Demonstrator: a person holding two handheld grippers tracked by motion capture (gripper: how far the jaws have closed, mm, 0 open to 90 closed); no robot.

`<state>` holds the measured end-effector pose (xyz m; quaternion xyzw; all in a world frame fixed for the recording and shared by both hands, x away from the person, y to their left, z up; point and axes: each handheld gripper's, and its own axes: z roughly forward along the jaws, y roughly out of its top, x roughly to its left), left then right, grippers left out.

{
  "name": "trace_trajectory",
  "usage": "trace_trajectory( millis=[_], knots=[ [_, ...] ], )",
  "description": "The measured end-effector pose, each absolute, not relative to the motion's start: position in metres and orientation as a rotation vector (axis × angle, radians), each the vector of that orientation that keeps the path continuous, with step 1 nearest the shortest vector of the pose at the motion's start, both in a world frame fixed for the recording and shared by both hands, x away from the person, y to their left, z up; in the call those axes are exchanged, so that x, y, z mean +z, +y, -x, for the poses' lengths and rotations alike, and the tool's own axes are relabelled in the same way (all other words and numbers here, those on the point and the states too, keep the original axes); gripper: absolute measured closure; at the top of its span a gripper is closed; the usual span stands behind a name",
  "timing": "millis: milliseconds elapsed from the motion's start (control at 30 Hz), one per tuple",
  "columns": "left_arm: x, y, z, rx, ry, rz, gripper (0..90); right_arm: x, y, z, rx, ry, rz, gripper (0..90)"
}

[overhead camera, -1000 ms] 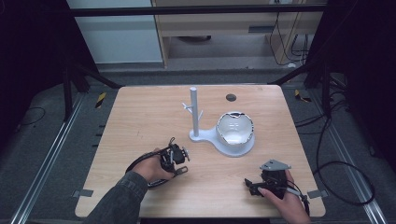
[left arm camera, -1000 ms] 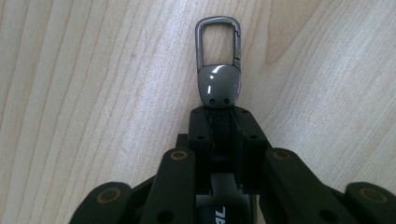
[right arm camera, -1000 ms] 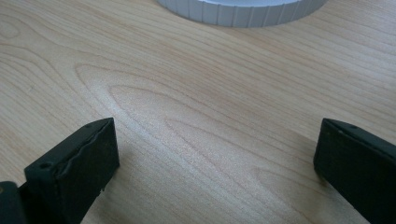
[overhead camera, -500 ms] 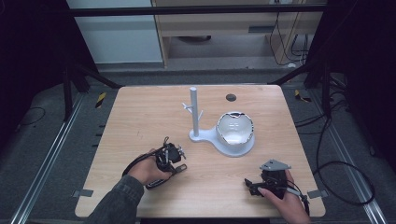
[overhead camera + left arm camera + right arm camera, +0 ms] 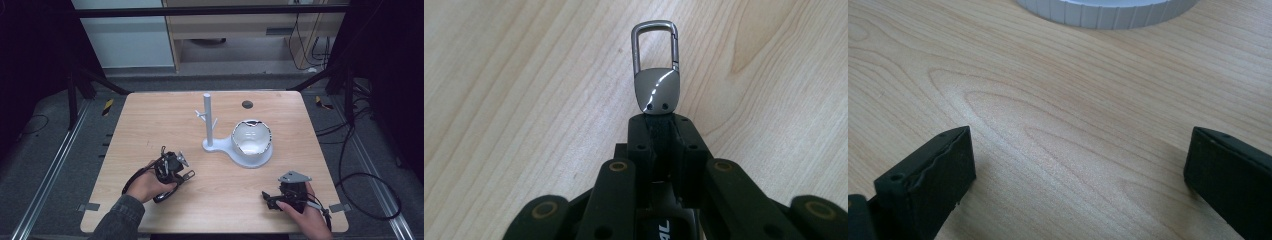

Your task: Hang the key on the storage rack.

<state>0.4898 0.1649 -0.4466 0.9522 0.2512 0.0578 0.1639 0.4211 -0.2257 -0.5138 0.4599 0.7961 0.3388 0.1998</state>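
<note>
Left hand-held gripper [image 5: 659, 125] clamped the key clip [image 5: 656, 75], carrying; next probably hook it on the stand [image 5: 208, 122]. Right hand-held gripper [image 5: 1078, 165] was wide.

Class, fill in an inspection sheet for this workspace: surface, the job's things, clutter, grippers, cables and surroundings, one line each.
Surface: wooden table, light grain, with a dark round hole near the far edge.
Job's things: metal keychain clip, clamped by its strap; white stand with pegs on a base that ends in a round dish.
Clutter: nothing seen.
Grippers: left gripper shut on the clip's strap, the clip poking out over the wood; right gripper open, jaws wide apart, nothing between them, resting low near the table's front right.
Cables: black cable loops from the left gripper; more cables on the floor at right.
Surroundings: dark frame posts, grey floor, cabinet behind.
</note>
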Motion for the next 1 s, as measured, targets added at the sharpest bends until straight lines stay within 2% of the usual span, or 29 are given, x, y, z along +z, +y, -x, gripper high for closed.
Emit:
trace_trajectory(
  millis=[300, 1000],
  knots=[
    [-0.434, 0.186, -0.472, 0.287, 0.733, -2.555, 80.0, -0.514, -0.226, -0.421, 0.947, 2.224, -1.287, 0.4],
    [-0.421, 0.219, -0.45, 0.376, 0.821, -2.338, 80.1, -0.514, -0.224, -0.422, 0.943, 2.217, -1.296, 0.3]
  ],
)
